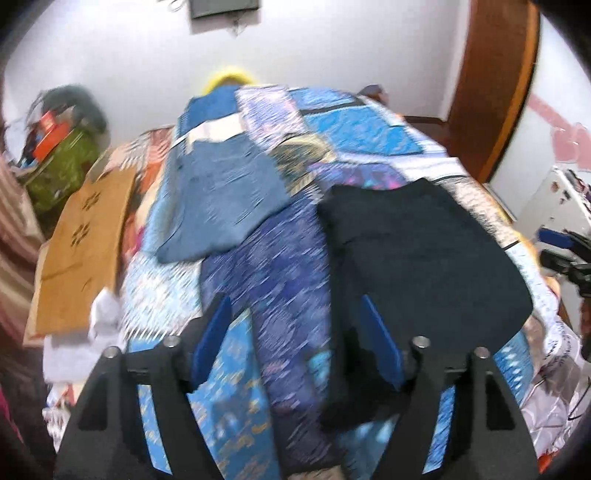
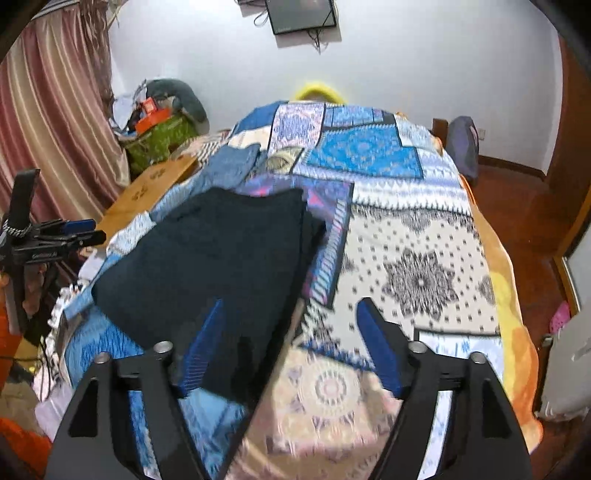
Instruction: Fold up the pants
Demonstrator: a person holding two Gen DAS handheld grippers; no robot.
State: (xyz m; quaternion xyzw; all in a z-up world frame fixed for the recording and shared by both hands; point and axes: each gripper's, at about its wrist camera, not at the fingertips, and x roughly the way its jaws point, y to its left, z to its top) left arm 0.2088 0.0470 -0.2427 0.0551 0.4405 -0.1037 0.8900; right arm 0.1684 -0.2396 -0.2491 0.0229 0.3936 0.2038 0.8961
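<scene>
Dark navy pants [image 1: 417,251] lie folded into a compact rectangle on the patchwork bedspread [image 1: 266,280], right of centre in the left wrist view. In the right wrist view the same pants [image 2: 221,251] lie left of centre. My left gripper [image 1: 295,321] hangs open above the bedspread, its right finger [image 1: 380,343] over the near left edge of the pants. My right gripper [image 2: 291,325] is open too, its left finger [image 2: 203,347] over the near right corner of the pants. Nothing is pinched by either gripper. Each gripper shows at the edge of the other's view, the right gripper [image 1: 565,258] and the left gripper [image 2: 55,236].
Folded blue jeans [image 1: 221,199] lie further up the bed. A brown board [image 1: 81,251] lies along the bed's left side, with a green bag of clutter [image 2: 159,140] and a curtain [image 2: 48,110] behind. A screen [image 2: 303,14] hangs on the wall. Wooden floor [image 2: 517,206] runs along the bed's right side.
</scene>
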